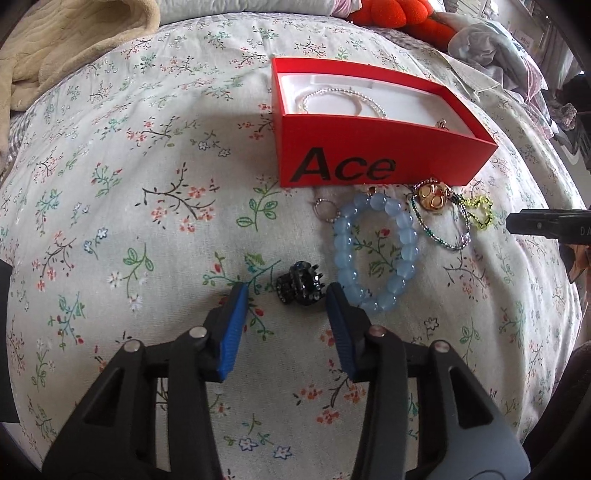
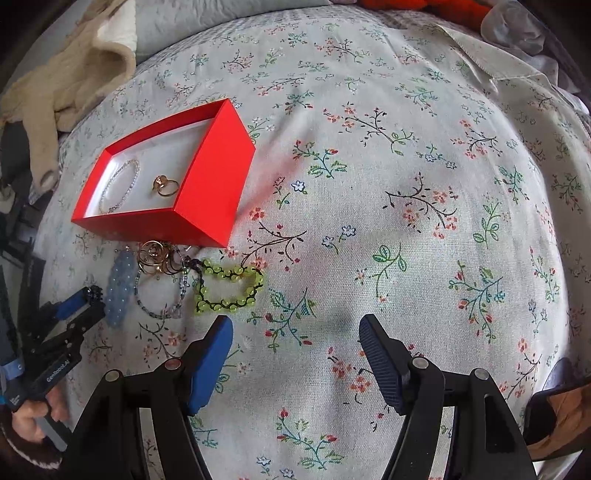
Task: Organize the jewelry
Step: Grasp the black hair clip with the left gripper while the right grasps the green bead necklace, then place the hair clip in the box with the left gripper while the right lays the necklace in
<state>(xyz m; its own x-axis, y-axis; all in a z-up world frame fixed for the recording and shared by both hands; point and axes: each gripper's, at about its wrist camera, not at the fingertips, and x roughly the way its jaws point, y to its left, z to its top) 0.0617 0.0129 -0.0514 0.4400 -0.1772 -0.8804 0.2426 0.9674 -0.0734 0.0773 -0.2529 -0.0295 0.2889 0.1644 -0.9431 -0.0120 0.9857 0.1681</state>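
A red "Ace" box lies on the floral bedspread and holds a pearl bracelet and a gold ring. In front of it lie a blue bead bracelet, a small silver ring, gold jewelry, a dark bead strand and a yellow-green bracelet. My left gripper is open, its fingers either side of a black hair claw. My right gripper is open and empty, just right of the yellow-green bracelet.
A beige blanket is bunched at the back left. Orange plush and crumpled clothes lie at the back right. The left gripper shows at the left edge of the right wrist view.
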